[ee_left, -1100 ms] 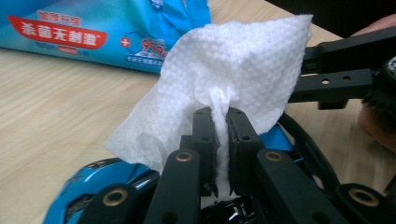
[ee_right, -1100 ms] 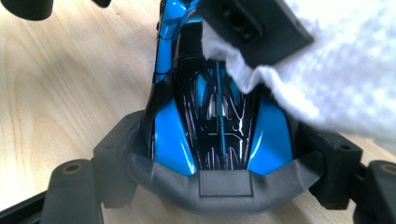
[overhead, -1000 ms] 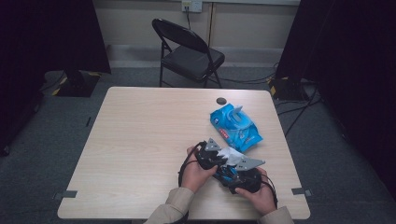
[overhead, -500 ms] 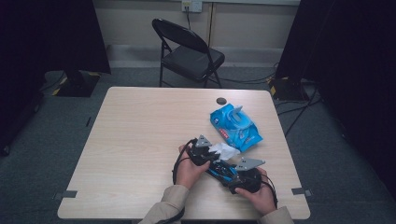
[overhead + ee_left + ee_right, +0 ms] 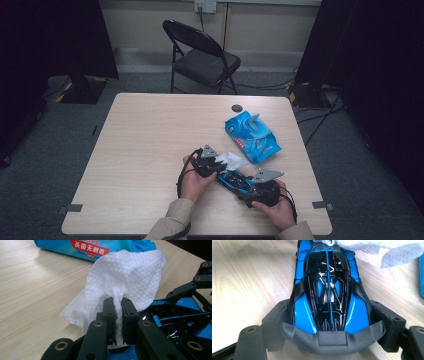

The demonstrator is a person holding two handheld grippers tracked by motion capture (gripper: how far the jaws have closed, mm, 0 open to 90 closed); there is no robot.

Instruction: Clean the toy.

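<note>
The left gripper has its jaws pinched on a white wipe, pressed against the blue toy car. The right gripper clasps the car's sides on the counter, near the wipe pack.

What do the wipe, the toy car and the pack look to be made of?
Wipe: soft nonwoven cloth, dimpled weave, bunched where pinched. Toy car: likely hard plastic, glossy blue and black with sharp highlights. Pack: thin plastic film, shiny and creased.
</note>
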